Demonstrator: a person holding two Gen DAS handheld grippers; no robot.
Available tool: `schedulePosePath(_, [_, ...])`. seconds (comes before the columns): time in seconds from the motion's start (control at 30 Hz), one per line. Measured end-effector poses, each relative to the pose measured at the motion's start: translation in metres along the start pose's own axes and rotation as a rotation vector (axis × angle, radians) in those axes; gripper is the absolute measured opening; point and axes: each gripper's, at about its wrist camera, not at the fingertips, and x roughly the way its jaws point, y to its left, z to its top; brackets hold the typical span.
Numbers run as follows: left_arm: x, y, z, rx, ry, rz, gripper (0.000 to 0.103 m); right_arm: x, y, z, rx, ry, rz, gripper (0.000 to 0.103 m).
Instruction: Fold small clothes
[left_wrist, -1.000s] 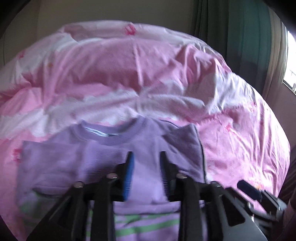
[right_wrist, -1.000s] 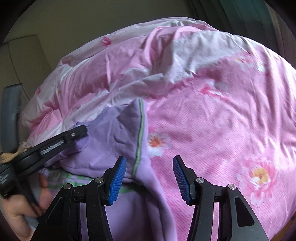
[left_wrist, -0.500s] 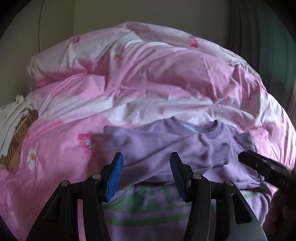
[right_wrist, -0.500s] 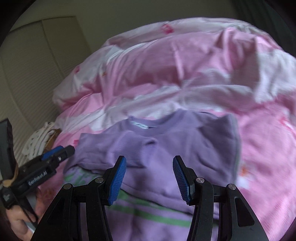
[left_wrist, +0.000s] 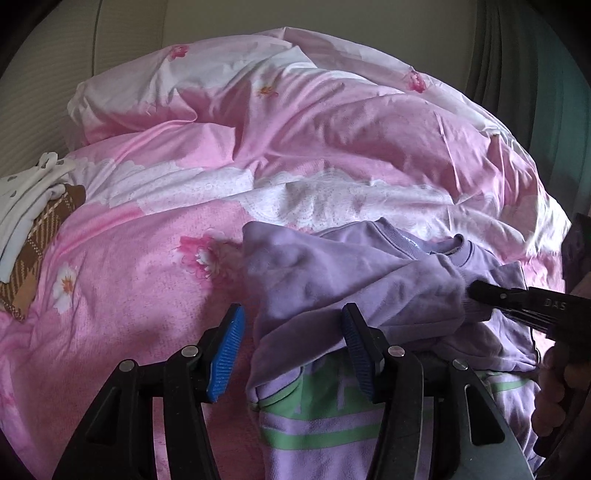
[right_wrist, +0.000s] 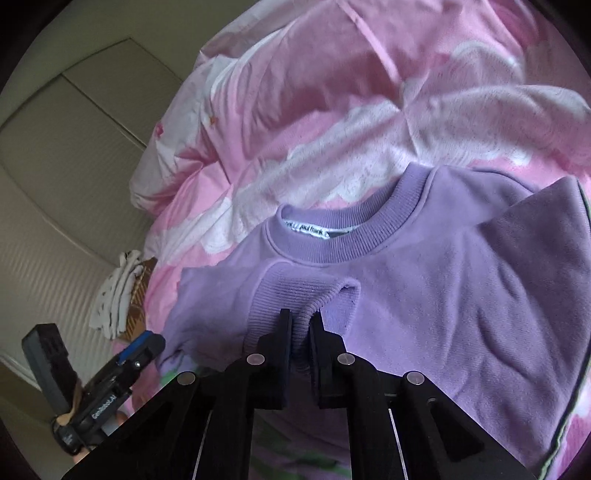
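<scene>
Left wrist view: left gripper (left_wrist: 291, 347) spread wide, holding nothing, hovering at the near-left edge of the purple sweatshirt (left_wrist: 332, 288), which lies on the pink duvet (left_wrist: 147, 266). Right gripper (left_wrist: 476, 290) reaches in from the right, pinching a folded-over sleeve.

Right wrist view: right gripper (right_wrist: 300, 325) clamped on the ribbed cuff (right_wrist: 317, 295), below the collar (right_wrist: 343, 236). Collar points away; long axis runs collar to hem. Soft, light, floppy knit; cuffs and hem corners look the best holds.
</scene>
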Motion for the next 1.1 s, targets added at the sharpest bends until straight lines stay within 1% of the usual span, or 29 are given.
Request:
schedulePosePath(0.1, [-0.002, -0.004, 0.001, 0.004, -0.005, -0.004, 0.056, -0.014, 0.010, -0.003, -0.050, -0.049, -0.026, 0.007])
schedulePosePath(0.2, [-0.002, -0.013, 0.001, 0.009, -0.004, -0.023, 0.056, -0.034, 0.014, -0.002, -0.061, -0.104, -0.046, 0.006])
schedulePosePath(0.33, [-0.002, -0.029, 0.001, 0.031, -0.007, -0.042, 0.056, -0.067, 0.008, 0.000, -0.059, -0.170, -0.082, 0.006])
schedulePosePath(0.4, [0.000, -0.036, 0.001, 0.036, -0.004, -0.055, 0.056, -0.078, 0.001, -0.001, -0.059, -0.178, -0.111, 0.006])
schedulePosePath(0.47, [0.003, -0.041, 0.000, 0.042, 0.001, -0.060, 0.056, -0.082, -0.005, -0.005, -0.070, -0.165, -0.163, 0.006])
schedulePosePath(0.6, [0.013, -0.045, -0.006, 0.051, 0.028, -0.057, 0.056, -0.061, -0.020, -0.021, -0.082, -0.040, -0.263, 0.008])
schedulePosePath(0.63, [0.015, -0.046, -0.008, 0.054, 0.037, -0.053, 0.056, -0.056, -0.023, -0.025, -0.078, -0.022, -0.277, 0.010])
schedulePosePath(0.67, [0.017, -0.045, -0.010, 0.058, 0.042, -0.049, 0.056, -0.053, -0.026, -0.028, -0.072, -0.009, -0.291, 0.016])
schedulePosePath(0.7, [0.018, -0.045, -0.012, 0.062, 0.047, -0.044, 0.056, -0.053, -0.029, -0.030, -0.069, -0.008, -0.304, 0.024])
schedulePosePath(0.77, [0.021, -0.043, -0.015, 0.070, 0.056, -0.040, 0.056, -0.057, -0.032, -0.034, -0.072, -0.029, -0.335, 0.032])
schedulePosePath(0.93, [0.025, -0.041, -0.018, 0.072, 0.062, -0.038, 0.056, -0.067, -0.039, -0.043, -0.075, -0.035, -0.350, 0.033])
schedulePosePath(1.1, [0.018, -0.042, -0.016, 0.072, 0.045, -0.050, 0.056, -0.076, -0.025, -0.045, -0.106, -0.057, -0.328, 0.033])
